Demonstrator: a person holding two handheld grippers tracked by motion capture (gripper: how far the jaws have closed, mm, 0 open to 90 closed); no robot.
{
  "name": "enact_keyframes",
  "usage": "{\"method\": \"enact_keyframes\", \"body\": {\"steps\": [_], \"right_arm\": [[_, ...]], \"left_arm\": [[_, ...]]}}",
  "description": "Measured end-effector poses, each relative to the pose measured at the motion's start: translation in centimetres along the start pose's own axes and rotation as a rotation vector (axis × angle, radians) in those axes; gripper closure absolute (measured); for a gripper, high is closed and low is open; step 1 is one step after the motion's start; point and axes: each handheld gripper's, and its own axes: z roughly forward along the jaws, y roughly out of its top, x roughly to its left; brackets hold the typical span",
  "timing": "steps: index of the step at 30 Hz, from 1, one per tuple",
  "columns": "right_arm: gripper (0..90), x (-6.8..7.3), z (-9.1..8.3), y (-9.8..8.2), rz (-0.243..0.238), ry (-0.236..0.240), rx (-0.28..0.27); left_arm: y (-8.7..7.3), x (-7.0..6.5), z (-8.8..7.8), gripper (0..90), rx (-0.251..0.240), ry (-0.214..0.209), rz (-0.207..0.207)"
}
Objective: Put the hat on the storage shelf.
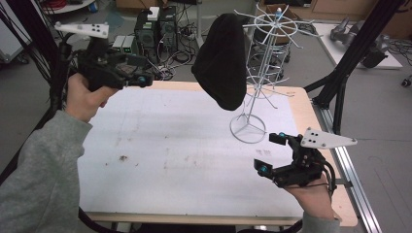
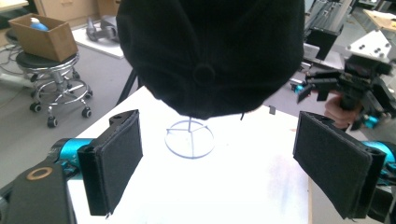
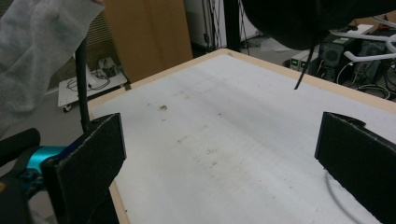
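Observation:
A black cap (image 1: 221,60) hangs on a white wire rack (image 1: 272,34) whose ring base (image 1: 248,130) stands at the table's far right. My left gripper (image 1: 143,70) is held up at the far left edge, open, pointing right toward the cap and apart from it. In the left gripper view its jaws (image 2: 219,158) stand wide with nothing between them; the cap (image 2: 205,56) hangs ahead above the ring base (image 2: 189,139). My right gripper (image 1: 268,153) is low at the front right, just before the rack base, open and empty (image 3: 219,163). The cap's lower edge (image 3: 299,18) hangs above.
The white table top (image 1: 170,145) has a wooden rim and a few small stains. A grey sleeve (image 1: 43,174) comes in at the left. Behind the table are computers and cables (image 1: 160,29) on the floor; a black frame leg (image 1: 340,73) stands at the right.

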Motion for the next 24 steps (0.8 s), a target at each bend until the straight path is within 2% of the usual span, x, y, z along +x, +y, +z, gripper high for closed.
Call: {"method": "enact_keyframes", "body": {"steps": [1, 5, 6, 7, 10, 11, 12, 14, 16, 19, 24], "right_arm": [[0.8, -0.1, 0.0, 0.0, 0.004, 0.001, -0.003], [0.8, -0.5, -0.2, 0.2, 0.007, -0.007, -0.014], [0.8, -0.5, -0.2, 0.2, 0.007, -0.007, -0.014], [0.8, -0.6, -0.2, 0.2, 0.011, -0.012, -0.019], [0.8, -0.7, -0.3, 0.3, 0.009, -0.014, -0.020], [0.8, -0.7, -0.3, 0.3, 0.006, -0.019, -0.022], [0.8, -0.7, -0.3, 0.3, 0.006, -0.019, -0.022], [0.8, -0.6, -0.3, 0.4, 0.001, -0.024, -0.021], [0.8, -0.7, -0.3, 0.5, -0.002, -0.026, -0.023], [0.8, -0.7, -0.5, 0.7, -0.005, -0.031, -0.036], [0.8, -0.8, -0.6, 0.9, -0.009, -0.031, -0.049]], "left_arm": [[-0.8, -0.3, -0.8, 16.0, -0.006, 0.005, -0.002], [-2.3, -1.2, -2.2, 15.9, 0.006, 0.057, 0.009], [-2.3, -1.2, -2.2, 15.9, 0.006, 0.057, 0.009], [-3.0, -1.6, -2.8, 15.9, 0.003, 0.058, 0.009], [-3.6, -1.9, -3.3, 15.9, 0.005, 0.065, 0.011], [-4.5, -2.3, -3.9, 15.9, 0.007, 0.066, 0.010], [-4.5, -2.3, -3.9, 15.9, 0.007, 0.066, 0.010], [-5.6, -2.8, -4.7, 15.9, -0.002, 0.072, 0.013], [-6.0, -3.0, -5.0, 15.9, -0.007, 0.071, 0.013], [-7.5, -3.4, -5.8, 15.9, -0.023, 0.068, -0.002], [-8.9, -3.4, -6.5, 15.9, -0.055, 0.072, -0.022]]}}
